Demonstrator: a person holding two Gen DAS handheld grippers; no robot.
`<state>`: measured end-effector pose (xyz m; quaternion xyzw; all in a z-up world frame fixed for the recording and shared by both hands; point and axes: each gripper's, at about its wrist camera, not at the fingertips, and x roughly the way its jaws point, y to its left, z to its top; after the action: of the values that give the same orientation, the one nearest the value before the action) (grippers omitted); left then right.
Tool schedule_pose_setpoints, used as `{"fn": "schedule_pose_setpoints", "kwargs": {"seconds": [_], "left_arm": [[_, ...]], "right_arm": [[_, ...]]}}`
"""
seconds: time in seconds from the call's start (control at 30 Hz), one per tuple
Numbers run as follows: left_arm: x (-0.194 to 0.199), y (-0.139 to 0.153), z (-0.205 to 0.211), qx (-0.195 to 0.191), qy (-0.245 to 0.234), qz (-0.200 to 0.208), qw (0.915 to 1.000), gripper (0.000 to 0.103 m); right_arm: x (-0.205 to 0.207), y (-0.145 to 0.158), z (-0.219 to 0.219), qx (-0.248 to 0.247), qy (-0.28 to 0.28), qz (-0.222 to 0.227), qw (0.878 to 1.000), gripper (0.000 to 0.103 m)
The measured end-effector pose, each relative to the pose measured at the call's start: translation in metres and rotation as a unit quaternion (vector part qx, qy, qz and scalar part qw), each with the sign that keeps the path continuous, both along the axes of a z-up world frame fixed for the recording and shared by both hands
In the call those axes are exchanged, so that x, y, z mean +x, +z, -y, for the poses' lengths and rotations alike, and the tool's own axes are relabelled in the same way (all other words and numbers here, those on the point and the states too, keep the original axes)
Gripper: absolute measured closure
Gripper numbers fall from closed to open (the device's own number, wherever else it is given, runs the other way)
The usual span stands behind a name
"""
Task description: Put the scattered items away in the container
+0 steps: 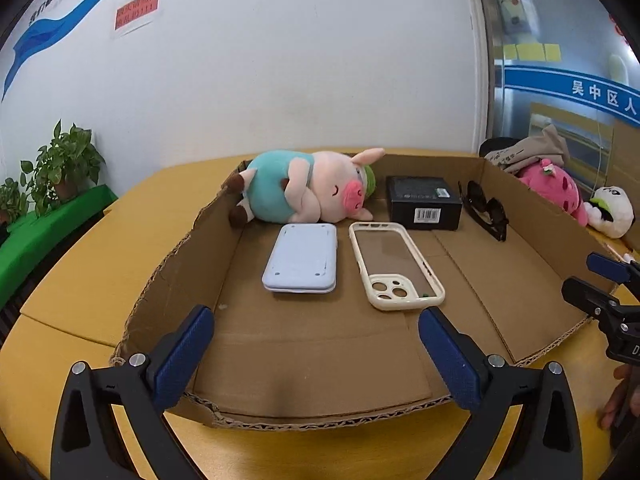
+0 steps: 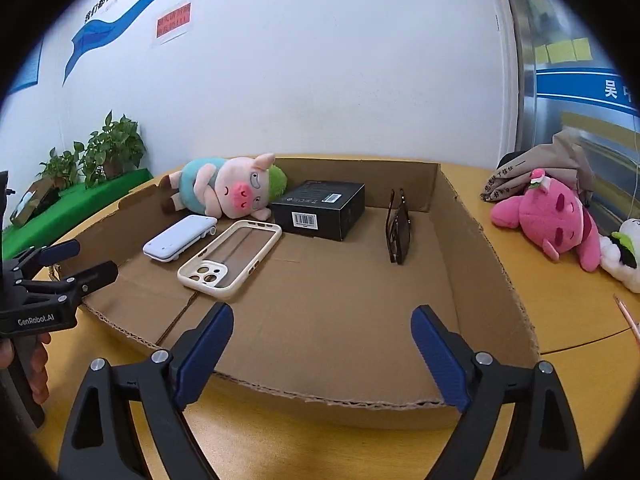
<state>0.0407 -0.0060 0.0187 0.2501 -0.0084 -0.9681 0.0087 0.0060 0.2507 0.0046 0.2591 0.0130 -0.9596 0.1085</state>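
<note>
- The cardboard tray (image 1: 516,216) sits on the yellow table (image 1: 80,280) and already holds five things: a pig plush (image 1: 304,190) against the far wall, a black box (image 1: 422,202) beside it, folded sunglasses (image 1: 486,210) near the right wall, and a pale blue device (image 1: 300,260) and a cream phone case (image 1: 394,266) side by side in the middle.
- The left gripper (image 1: 316,360) hangs over the tray's near edge with its jaws spread wide and nothing between them; the right gripper (image 2: 322,356) is likewise wide open and empty.
- Judged from this, the tray's load looks settled, and the step in hand is to find whatever is left outside.
- A pink plush (image 2: 548,216) and a panda plush (image 2: 624,256) lie on the table to the right of the tray, well apart from it; whether they belong to the task cannot be told.
- If they do, the right gripper is the nearer one; it should close on the soft body, not a limb, and lift clear of the tray's torn right wall.
- The free floor near the front is the safest drop spot, away from the sunglasses.
</note>
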Motion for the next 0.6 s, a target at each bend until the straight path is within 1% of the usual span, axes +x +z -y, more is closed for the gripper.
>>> {"fn": "schedule_pose_setpoints", "kwargs": {"seconds": [0.23,0.3,0.37,0.4,0.47,0.6], "left_arm": [[0.002,-0.002,0.002,0.01,-0.01,0.001,0.9999,0.0],[-0.001,-0.004,0.006,0.028,-0.024,0.011,0.9992,0.0],[-0.006,-0.007,0.013,0.062,-0.041,0.028,0.9968,0.0],[-0.007,-0.007,0.014,0.067,-0.046,0.03,0.9962,0.0],[-0.006,-0.007,0.011,0.061,-0.045,0.028,0.9967,0.0],[-0.008,-0.006,0.011,0.062,-0.045,0.028,0.9966,0.0]], "right_arm": [[0.0,0.0,0.0,-0.001,0.001,0.001,1.0,0.012],[0.0,0.0,0.0,0.0,-0.001,0.002,1.0,0.011],[-0.001,0.0,0.0,0.002,-0.005,0.002,1.0,0.011],[-0.001,0.0,0.001,0.002,-0.006,0.002,1.0,0.011],[-0.001,0.0,0.001,0.002,-0.007,0.002,1.0,0.011],[-0.001,0.0,0.001,0.002,-0.007,0.002,1.0,0.011]]}}
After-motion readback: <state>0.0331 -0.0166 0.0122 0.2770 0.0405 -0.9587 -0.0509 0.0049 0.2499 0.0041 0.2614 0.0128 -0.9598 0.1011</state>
